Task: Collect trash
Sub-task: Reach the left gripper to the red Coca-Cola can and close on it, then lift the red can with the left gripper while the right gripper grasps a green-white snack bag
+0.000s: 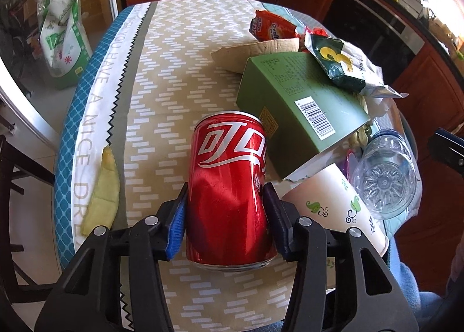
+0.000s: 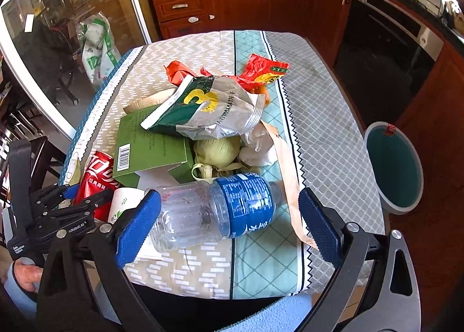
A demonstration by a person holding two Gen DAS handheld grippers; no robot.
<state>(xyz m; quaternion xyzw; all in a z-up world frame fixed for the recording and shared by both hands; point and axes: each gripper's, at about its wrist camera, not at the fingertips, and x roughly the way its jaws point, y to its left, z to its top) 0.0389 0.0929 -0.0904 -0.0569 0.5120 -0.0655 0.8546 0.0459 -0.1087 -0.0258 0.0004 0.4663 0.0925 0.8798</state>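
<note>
The left gripper (image 1: 224, 210) clenched its fingers on a dented red can (image 1: 229, 187), while the right gripper (image 2: 229, 230) straddled a plastic bottle (image 2: 214, 210), fingers spread, on the worktop (image 2: 319, 129).

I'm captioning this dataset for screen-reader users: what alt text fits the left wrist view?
The left gripper has its jaws closed on a dented red cola can standing on a patterned tablecloth. To its right lies a trash pile: green carton, paper cup, clear plastic bottle, snack wrappers.
</note>
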